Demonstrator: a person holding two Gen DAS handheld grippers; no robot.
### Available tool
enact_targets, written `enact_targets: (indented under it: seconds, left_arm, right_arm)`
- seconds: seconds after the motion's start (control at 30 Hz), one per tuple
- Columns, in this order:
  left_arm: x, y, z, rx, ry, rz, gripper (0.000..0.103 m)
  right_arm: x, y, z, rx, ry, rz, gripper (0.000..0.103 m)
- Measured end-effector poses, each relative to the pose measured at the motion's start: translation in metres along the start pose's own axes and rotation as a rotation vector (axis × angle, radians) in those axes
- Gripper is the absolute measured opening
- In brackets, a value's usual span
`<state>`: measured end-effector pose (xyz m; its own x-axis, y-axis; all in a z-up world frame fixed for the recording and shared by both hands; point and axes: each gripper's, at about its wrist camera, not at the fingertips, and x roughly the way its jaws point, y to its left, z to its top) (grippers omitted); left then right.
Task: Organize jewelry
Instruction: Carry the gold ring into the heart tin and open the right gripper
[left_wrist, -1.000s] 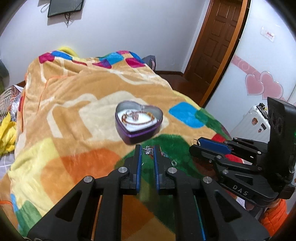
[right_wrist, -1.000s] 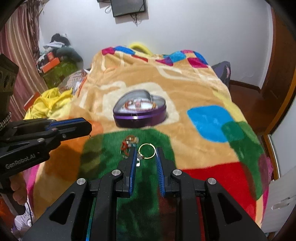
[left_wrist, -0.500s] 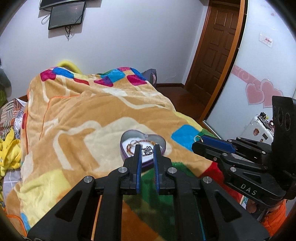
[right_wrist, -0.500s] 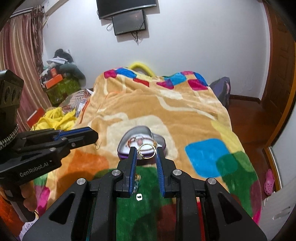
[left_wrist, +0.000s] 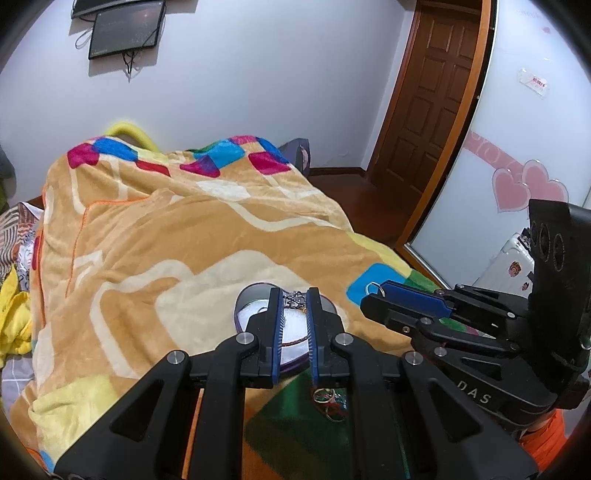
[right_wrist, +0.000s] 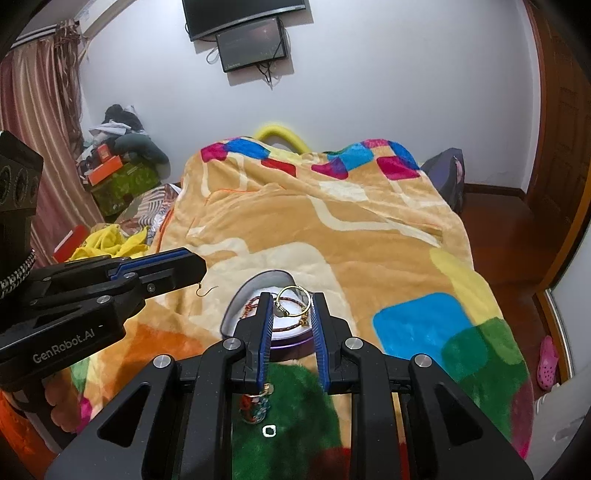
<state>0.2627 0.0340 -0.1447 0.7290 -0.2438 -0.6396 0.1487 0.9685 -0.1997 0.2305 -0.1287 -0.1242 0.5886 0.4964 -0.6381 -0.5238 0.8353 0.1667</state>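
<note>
A purple heart-shaped tin (left_wrist: 248, 295) (right_wrist: 236, 306) with a white lining sits on the colourful blanket; a beaded bracelet (right_wrist: 291, 325) lies in it. My left gripper (left_wrist: 294, 300) is shut on a small silver earring (left_wrist: 294, 301), held over the tin; its hook (right_wrist: 204, 292) shows in the right wrist view. My right gripper (right_wrist: 292, 301) is shut on a gold hoop ring (right_wrist: 291, 300), also over the tin. More jewelry (right_wrist: 255, 408) (left_wrist: 328, 400) and a small white ring (right_wrist: 268, 430) lie on the green patch.
The bed blanket (right_wrist: 351, 229) fills the scene. Yellow clothes (right_wrist: 107, 242) and boxes (right_wrist: 110, 166) lie left of the bed. A wooden door (left_wrist: 432, 96) and a white suitcase (left_wrist: 509, 262) stand at the right.
Both grippers have lifted off the green patch with their pieces and moved forward, and now hover over the heart tin.
</note>
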Motion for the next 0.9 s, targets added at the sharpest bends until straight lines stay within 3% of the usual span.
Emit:
enact_targets:
  seconds: [0.47, 0.9]
  left_arm:
    - [0.052, 0.015, -0.009, -0.012, 0.121, -0.028, 0.011]
    - [0.052, 0.023, -0.005, -0.027, 0.122, -0.048, 0.011]
  right_arm:
    - [0.039, -0.013, -0.001, -0.004, 0.089, 0.004, 0.019]
    - [0.062, -0.006, 0.001, -0.058, 0.159, 0.031, 0.019]
